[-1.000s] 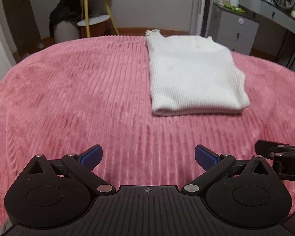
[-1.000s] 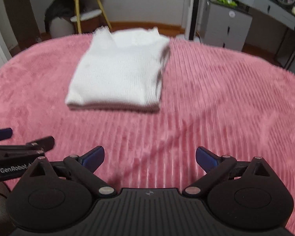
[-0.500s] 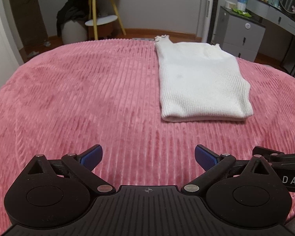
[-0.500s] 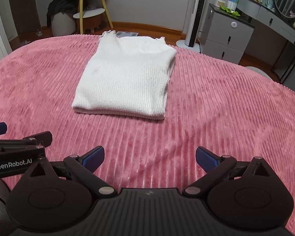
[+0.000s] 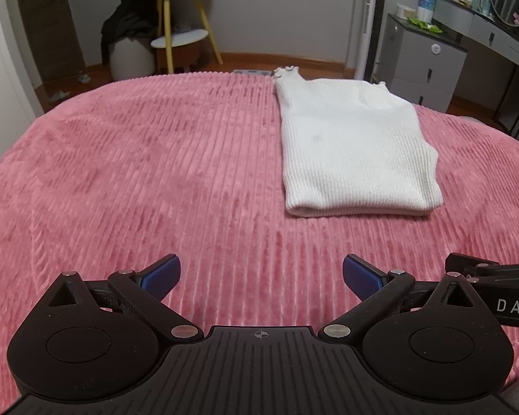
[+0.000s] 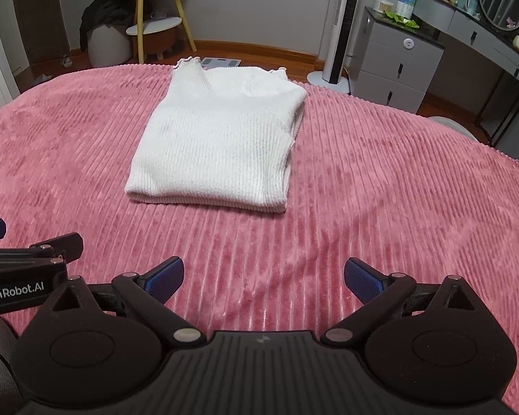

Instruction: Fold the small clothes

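A white ribbed knit top (image 5: 353, 148) lies folded flat on the pink ribbed blanket (image 5: 155, 180), its ruffled edge at the far side. It also shows in the right wrist view (image 6: 221, 141). My left gripper (image 5: 261, 275) is open and empty, near the front of the bed, well short of the top and to its left. My right gripper (image 6: 263, 275) is open and empty, also well short of the top and to its right. Each gripper shows at the edge of the other's view.
Beyond the bed stand a yellow-legged side table (image 5: 176, 27) with dark clothes, a tower fan (image 6: 342, 24), a grey drawer unit (image 6: 394, 65) and a dressing table with a round mirror (image 6: 501, 0). The blanket (image 6: 398, 190) spreads wide around the top.
Both grippers have drawn back and risen, so the top sits farther off and more of the room shows. The top has not moved. Both grippers stay open.
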`<action>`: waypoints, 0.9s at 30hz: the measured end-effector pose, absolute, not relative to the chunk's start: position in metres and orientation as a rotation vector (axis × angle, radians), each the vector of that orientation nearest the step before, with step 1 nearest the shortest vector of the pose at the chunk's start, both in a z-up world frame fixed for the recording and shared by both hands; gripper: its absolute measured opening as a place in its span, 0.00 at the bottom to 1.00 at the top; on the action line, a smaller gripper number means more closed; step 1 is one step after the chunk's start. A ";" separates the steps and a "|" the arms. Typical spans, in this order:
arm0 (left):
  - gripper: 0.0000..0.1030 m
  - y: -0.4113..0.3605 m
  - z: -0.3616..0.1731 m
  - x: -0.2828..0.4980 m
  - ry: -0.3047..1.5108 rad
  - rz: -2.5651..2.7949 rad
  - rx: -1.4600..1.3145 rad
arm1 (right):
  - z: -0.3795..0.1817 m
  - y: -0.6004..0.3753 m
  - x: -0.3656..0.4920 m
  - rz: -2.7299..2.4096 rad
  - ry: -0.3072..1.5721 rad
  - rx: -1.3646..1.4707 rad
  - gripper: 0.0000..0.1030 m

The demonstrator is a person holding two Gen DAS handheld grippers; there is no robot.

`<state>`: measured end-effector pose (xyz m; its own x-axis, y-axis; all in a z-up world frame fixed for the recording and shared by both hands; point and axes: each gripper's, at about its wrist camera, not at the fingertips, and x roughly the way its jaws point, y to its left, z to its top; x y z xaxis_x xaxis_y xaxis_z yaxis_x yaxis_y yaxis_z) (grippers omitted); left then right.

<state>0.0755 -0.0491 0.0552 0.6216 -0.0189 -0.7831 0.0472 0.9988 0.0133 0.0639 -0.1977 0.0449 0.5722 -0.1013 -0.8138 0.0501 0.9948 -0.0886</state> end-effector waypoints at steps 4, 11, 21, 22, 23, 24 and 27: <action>1.00 -0.050 0.056 0.074 0.900 -0.039 0.035 | 0.047 -0.197 0.064 -0.086 0.954 -0.061 0.96; 1.00 -0.051 0.057 0.073 0.898 -0.041 0.036 | 0.049 -0.197 0.064 -0.080 0.946 -0.061 0.96; 1.00 -0.051 0.057 0.073 0.896 -0.040 0.037 | 0.053 -0.198 0.066 -0.090 0.937 -0.072 0.96; 1.00 -0.051 0.058 0.073 0.894 -0.041 0.036 | 0.053 -0.198 0.066 -0.090 0.936 -0.072 0.96; 1.00 -0.050 0.058 0.073 0.893 -0.042 0.036 | 0.054 -0.198 0.066 -0.089 0.936 -0.072 0.96; 1.00 -0.050 0.059 0.073 0.892 -0.043 0.035 | 0.054 -0.198 0.066 -0.089 0.935 -0.071 0.96; 1.00 -0.050 0.060 0.072 0.889 -0.044 0.034 | 0.055 -0.197 0.066 -0.087 0.932 -0.072 0.96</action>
